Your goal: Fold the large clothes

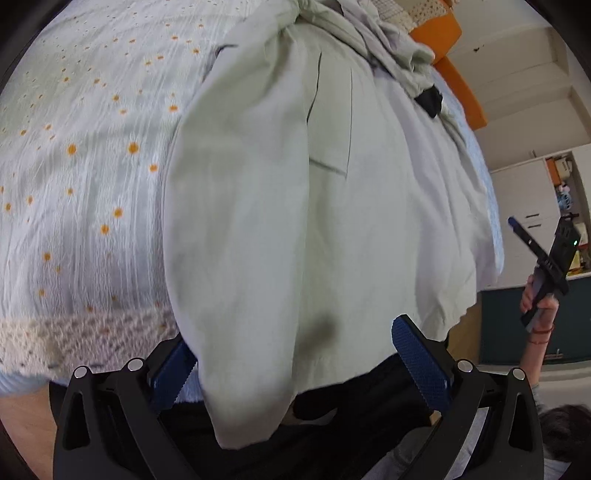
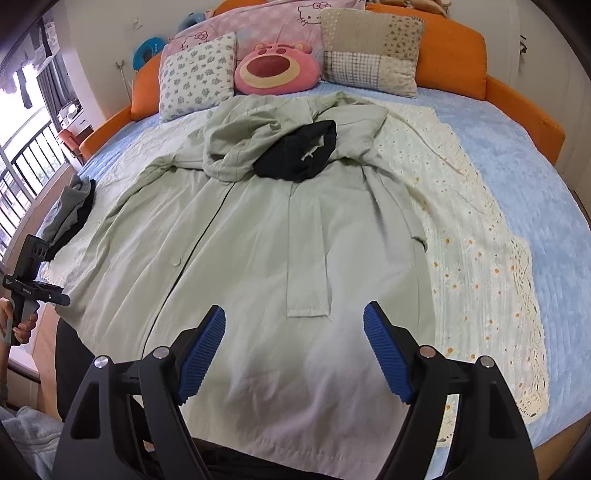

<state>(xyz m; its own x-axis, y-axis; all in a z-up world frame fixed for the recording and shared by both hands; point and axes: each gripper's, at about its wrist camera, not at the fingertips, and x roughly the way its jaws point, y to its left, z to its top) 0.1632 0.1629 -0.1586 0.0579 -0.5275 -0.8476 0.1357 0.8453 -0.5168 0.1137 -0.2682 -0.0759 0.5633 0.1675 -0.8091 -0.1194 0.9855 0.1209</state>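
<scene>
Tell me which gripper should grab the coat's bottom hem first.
Probably the left gripper. Its open blue pads already flank a hanging flap of the pale green coat at the bed's edge. The right gripper is open too, but hovers above the flat hem with no fabric between its pads.

Almost nothing legible here.
Small white lettering on the black body of the left gripper (image 2: 35,291), seen from the right wrist view, too tiny and blurred to make out. Only cartoon cat faces, no words, on the pink pillow (image 2: 295,14). No labels or numbers legible on the pale green coat (image 2: 258,240).
</scene>
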